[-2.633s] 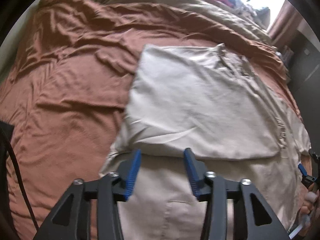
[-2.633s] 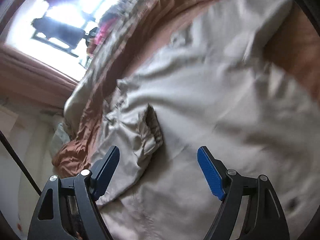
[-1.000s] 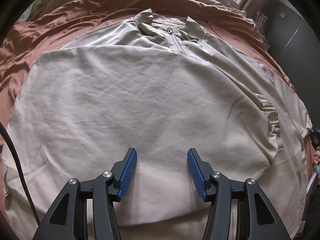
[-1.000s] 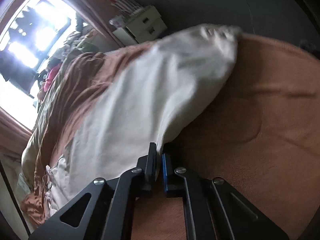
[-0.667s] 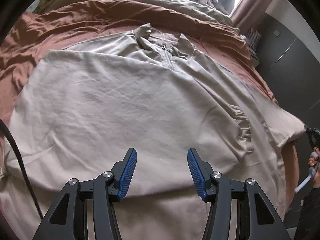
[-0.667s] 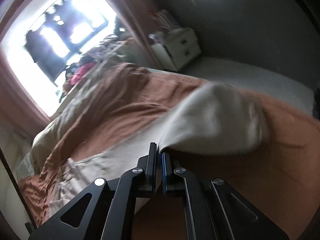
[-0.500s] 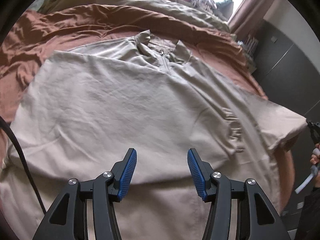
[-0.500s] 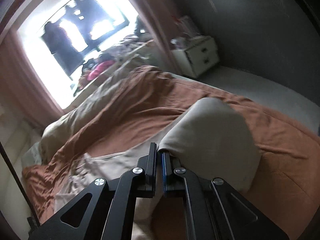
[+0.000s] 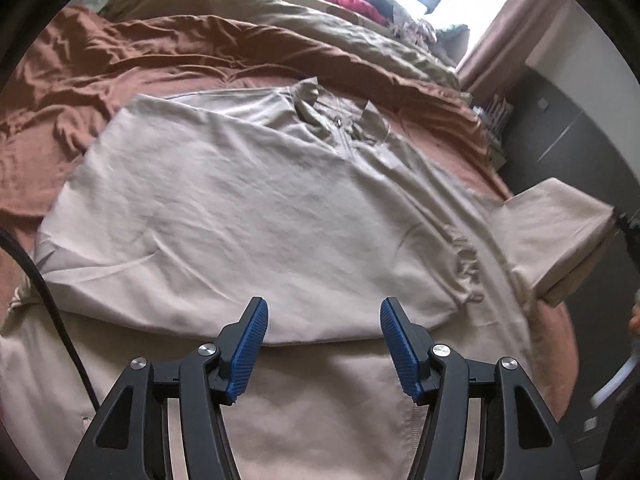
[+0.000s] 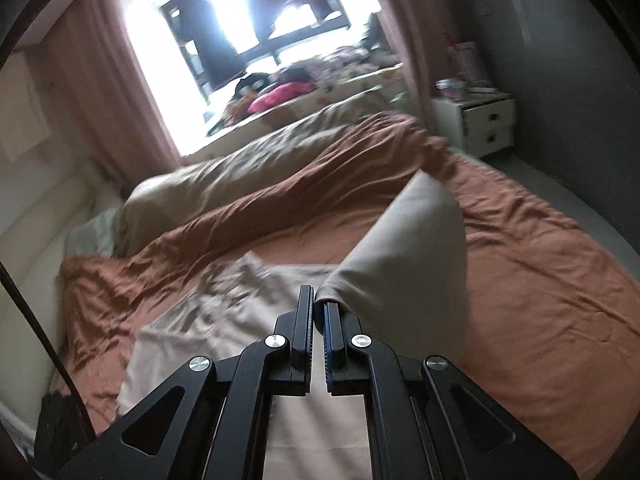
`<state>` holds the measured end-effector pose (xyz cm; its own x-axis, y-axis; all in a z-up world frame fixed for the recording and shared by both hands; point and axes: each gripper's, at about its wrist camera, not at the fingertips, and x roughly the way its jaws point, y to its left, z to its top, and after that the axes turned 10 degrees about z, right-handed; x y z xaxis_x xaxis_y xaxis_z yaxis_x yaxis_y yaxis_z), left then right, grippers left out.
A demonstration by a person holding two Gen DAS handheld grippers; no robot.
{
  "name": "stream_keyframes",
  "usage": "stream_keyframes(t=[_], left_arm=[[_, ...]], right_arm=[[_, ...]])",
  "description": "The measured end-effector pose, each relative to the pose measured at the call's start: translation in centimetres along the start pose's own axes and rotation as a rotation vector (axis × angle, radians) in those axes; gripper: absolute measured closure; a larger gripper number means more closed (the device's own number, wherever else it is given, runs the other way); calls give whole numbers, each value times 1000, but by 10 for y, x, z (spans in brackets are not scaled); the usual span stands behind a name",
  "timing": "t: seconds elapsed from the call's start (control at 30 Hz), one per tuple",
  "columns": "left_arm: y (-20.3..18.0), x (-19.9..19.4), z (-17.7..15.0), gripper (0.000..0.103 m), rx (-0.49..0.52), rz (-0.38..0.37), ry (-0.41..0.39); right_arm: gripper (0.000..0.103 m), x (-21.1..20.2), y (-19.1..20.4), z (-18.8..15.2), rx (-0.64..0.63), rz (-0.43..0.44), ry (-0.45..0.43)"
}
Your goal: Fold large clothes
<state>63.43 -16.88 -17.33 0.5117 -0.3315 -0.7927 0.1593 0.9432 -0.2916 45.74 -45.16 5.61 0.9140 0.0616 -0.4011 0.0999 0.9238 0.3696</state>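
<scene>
daylight from blown-out window (image 10: 256, 28) | fisheye edges dark | slight motion blur

The right tongs (image 10: 316, 312), which were standing wide apart over the beige garment (image 9: 248, 216) at the start, are now pinching its sleeve (image 10: 408, 256) between closed jaws and are carrying it up off the brown bedspread (image 10: 540, 280); the sleeve, earlier lying flat along the garment's side, is now hanging in the air as a raised flap (image 9: 560, 232) at the right of the left wrist view. The left tongs (image 9: 324, 344) have just been opening a little wider, with nothing between the pads, and are pulling back and up, so the folded edge of the garment is now sitting just ahead of the fingertips and more of the window end of the bed is coming into view.
</scene>
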Motion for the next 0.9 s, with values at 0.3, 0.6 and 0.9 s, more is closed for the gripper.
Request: stream_keyframes(t=[0.3,0.6,0.9], left_arm=[[6,-3,-4,43,-54,-28,8],[10,-6,-6,42,-80,-59,19],[4,-2,-9,42,-74,-48,30]], right_arm=[[102,73,42,-29,-85,70,175],[99,115,9,-59,-40,-4,340],[37,60,-87,-56,170,-48,250]])
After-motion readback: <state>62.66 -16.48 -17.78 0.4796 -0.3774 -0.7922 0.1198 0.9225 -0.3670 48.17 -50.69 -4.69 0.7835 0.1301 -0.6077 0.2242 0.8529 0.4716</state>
